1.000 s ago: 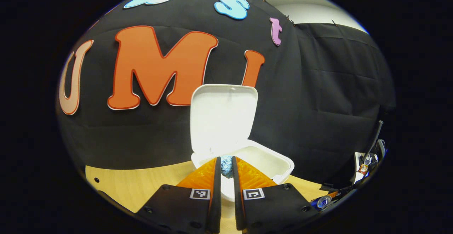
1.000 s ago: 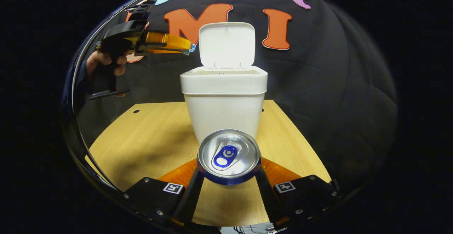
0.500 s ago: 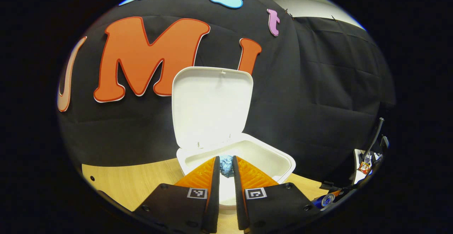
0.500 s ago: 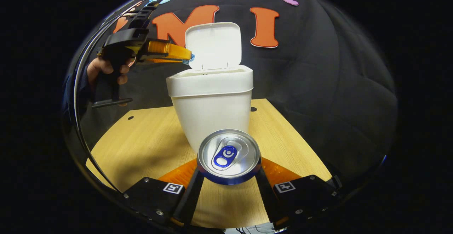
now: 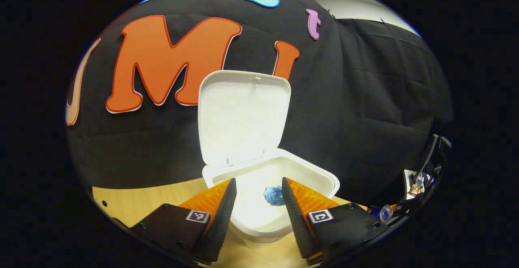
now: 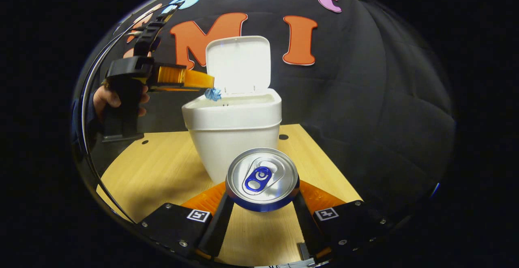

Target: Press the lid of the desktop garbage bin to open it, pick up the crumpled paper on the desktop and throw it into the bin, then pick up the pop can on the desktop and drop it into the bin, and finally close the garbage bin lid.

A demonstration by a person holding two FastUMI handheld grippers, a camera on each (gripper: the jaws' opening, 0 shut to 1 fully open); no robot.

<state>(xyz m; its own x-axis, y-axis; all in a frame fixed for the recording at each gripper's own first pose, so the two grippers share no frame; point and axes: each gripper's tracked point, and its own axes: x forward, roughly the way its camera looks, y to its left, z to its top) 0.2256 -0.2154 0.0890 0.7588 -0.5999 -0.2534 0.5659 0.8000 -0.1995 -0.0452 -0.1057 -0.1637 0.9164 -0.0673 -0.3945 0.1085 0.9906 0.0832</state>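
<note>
Left gripper view: left tool (image 5: 256, 187) spread wide, nothing between its fingers, hovering over the open mouth of the white bin (image 5: 320, 174). Blue crumpled paper (image 5: 274, 195) sits loose in the gap, free of both fingers, seen against the bin's inside. Lid (image 5: 242, 116) stands upright at the back edge, inner face toward the camera. Wooden surface (image 5: 134, 203) shows low left. Far right edge: the right tool with the can, tiny and blurred, plus some clutter too small to tell.

Right gripper view gives the side angle: left tool (image 6: 212, 83) held by a hand (image 6: 106, 97) at upper left, its tip level with the bin rim. Crumpled paper (image 6: 213, 94) is in the air just below that tip, right at the rim of the bin (image 6: 233, 122), touching neither finger; cannot tell if it touches the rim. Lid (image 6: 238, 63) upright behind it.

Same view, bottom: right tool (image 6: 261, 203) clamped on the pop can (image 6: 262, 179), one finger pressing each side, can top with blue tab facing the camera. Whether the can is lifted off the surface (image 6: 154, 170) cannot be told. The can hides the lower front of the bin. The bin stands mid-surface, between the two tools. Two small holes in the surface, one each side of the bin. Black cloth wall behind everything.
</note>
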